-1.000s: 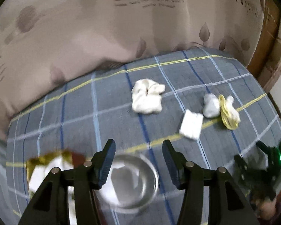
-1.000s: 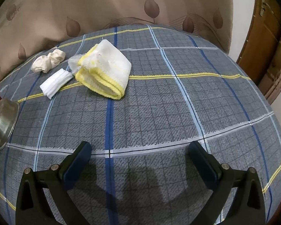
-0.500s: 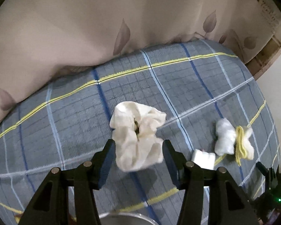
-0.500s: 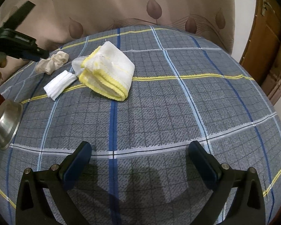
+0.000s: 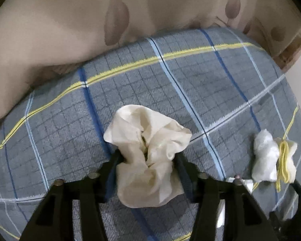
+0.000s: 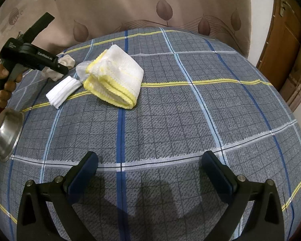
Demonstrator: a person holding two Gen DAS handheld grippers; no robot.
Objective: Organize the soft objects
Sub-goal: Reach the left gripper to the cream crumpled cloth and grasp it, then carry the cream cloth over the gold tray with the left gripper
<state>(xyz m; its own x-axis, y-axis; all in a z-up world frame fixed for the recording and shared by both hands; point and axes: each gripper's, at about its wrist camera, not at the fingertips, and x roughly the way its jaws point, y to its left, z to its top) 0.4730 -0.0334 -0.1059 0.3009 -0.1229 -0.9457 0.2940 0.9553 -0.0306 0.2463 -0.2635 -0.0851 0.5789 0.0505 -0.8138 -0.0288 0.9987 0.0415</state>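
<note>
Across the grey plaid bedcover (image 5: 190, 84), the cream crumpled cloth (image 5: 148, 156) beside the steel bowl (image 6: 7, 132) has been reached and is being squeezed by the closing jaws of the left gripper (image 5: 147, 172), so a lift toward that bowl seems next, while the right gripper (image 6: 150, 172) is held wide and empty.

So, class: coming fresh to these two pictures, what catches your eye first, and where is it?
The cream scrunchie sits between the left gripper's closing jaws, near the plaid cloth's far left. Right of it lies a yellow-edged folded towel, while the right gripper hangs open over bare cloth.
</note>
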